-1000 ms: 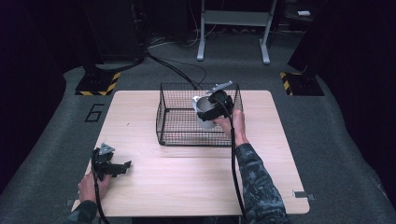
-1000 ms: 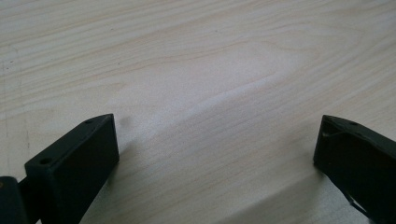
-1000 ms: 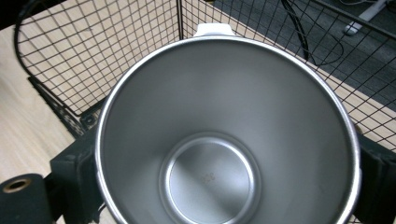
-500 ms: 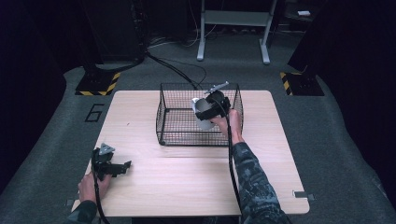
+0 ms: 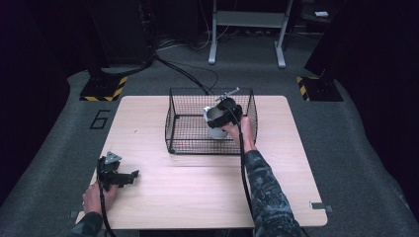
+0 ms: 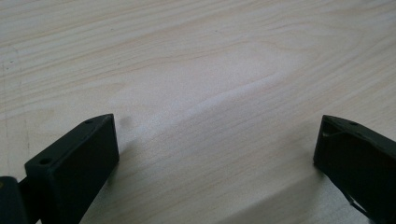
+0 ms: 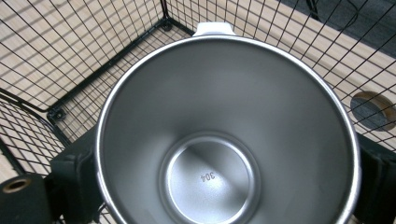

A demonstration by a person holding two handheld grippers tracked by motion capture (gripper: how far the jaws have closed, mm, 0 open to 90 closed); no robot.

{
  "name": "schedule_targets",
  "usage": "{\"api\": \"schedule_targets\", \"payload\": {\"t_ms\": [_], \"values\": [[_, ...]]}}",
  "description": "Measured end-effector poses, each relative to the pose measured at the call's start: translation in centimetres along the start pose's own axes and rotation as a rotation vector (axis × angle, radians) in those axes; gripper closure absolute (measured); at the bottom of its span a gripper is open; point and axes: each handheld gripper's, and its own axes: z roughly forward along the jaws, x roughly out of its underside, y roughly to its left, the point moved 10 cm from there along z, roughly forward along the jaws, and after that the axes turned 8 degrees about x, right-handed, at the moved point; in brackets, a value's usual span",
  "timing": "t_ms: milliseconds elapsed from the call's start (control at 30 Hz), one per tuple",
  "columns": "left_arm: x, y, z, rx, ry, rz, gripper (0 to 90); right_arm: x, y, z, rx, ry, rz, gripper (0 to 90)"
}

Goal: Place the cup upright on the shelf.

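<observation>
A steel cup [image 7: 229, 135] sits between the two black jaws of the right gripper [image 5: 225, 114], which is closed on its outer wall, one jaw at each side just below the rim. In the high view the cup [image 5: 216, 122] is inside the wire basket [image 5: 180, 132], toward its right half; whether it rests on the basket floor or hangs just above it is hard to tell from here.

The cup looks rigid and light: thin polished metal, empty, with a small tab [image 7: 214, 29] on the far edge of the rim. That smooth, tapering wall is likely slippery, so a squeeze across the widest part under the rim, as it is held now, seems the safest grip. It should not dent or break easily, though it could ring against the wire.

The left gripper [image 5: 116, 174] rests on the bare wooden table [image 5: 197, 192] near its left front corner, jaws spread wide with nothing between them.
</observation>
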Motion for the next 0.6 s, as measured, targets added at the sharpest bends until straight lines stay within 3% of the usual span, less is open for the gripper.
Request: {"api": "schedule_targets", "payload": {"t_ms": [600], "values": [[0.0,0.0,0.0,0.0,0.0,0.0,0.0,0.6,-0.1,1.6,-0.007,0.078,-0.007,6.6]]}}
